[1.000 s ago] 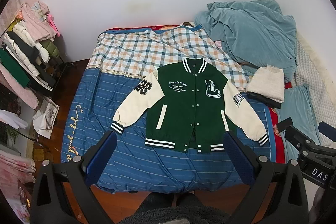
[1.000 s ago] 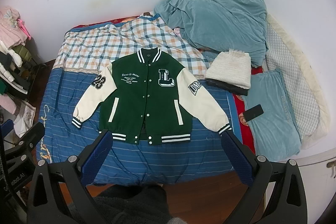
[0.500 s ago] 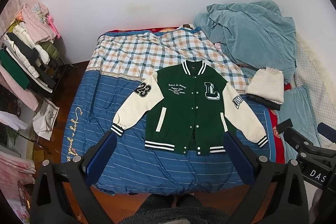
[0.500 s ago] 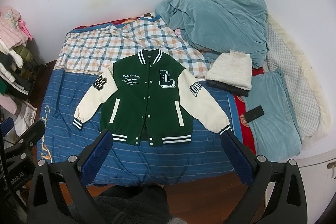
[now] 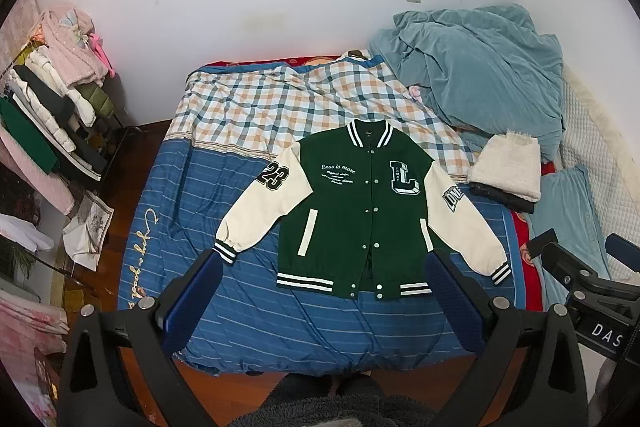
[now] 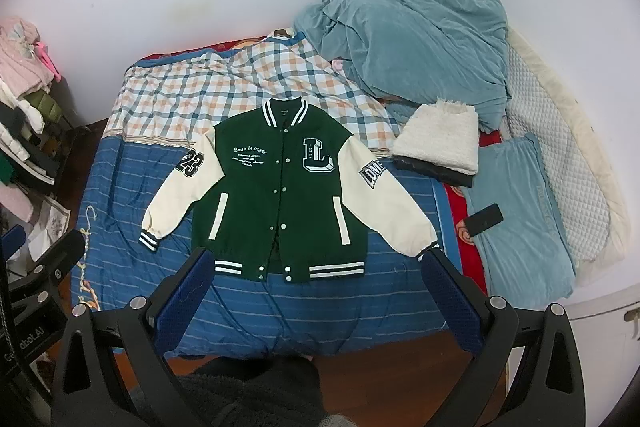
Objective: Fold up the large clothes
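A green varsity jacket [image 5: 360,211] with cream sleeves lies flat and face up on the bed, snapped shut, sleeves spread down and outward. It also shows in the right wrist view [image 6: 280,199]. My left gripper [image 5: 324,271] is open and empty, held above the bed's near edge in front of the jacket's hem. My right gripper [image 6: 316,267] is open and empty, also above the near edge, its fingertips framing the hem. The right gripper's body [image 5: 592,291] shows at the right of the left wrist view.
The bed has a blue striped cover [image 5: 240,299] and a checked sheet [image 5: 280,107]. A teal blanket heap [image 6: 412,39], a folded cream and dark stack [image 6: 440,147] and a black phone [image 6: 485,219] lie to the right. A clothes rack [image 5: 44,115] stands at left.
Both views have shifted slightly, so the jacket sits a little higher in frame. Both grippers stay open. The jacket has not moved.
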A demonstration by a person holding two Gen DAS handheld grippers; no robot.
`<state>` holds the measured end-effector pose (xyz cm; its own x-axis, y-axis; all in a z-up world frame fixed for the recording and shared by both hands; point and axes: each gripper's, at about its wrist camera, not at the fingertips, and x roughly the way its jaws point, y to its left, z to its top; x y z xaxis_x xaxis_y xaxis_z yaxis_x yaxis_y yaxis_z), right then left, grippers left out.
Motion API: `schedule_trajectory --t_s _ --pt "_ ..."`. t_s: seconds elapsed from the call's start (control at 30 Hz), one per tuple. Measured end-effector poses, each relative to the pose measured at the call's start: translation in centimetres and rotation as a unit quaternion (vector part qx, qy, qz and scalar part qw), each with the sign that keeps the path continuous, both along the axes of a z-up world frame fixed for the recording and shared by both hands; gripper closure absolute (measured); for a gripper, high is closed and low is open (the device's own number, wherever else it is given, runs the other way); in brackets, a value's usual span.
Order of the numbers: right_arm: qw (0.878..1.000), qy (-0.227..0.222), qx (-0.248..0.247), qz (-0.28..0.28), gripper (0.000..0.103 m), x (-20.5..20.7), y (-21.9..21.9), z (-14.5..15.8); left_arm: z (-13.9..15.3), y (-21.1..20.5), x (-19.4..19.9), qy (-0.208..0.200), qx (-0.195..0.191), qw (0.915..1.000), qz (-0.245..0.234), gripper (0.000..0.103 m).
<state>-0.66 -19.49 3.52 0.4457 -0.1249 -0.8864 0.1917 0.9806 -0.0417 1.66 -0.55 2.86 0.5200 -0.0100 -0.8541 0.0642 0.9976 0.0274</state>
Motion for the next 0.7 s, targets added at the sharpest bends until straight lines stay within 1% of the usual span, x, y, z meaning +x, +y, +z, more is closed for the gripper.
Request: schedule_trajectory --t_s 0.3,0.7 --pt "1.000 -0.003 0.001 -0.001 0.000 0.77 -0.49 0.25 0.23 -0.22 0.26 -0.002 -0.001 1.0000 0.000 0.000" --pt "1.000 -0.004 0.001 -0.001 0.000 0.40 -0.48 0.08 0.10 -0.24 -0.02 -0.002 -0.001 1.0000 0.001 0.000"
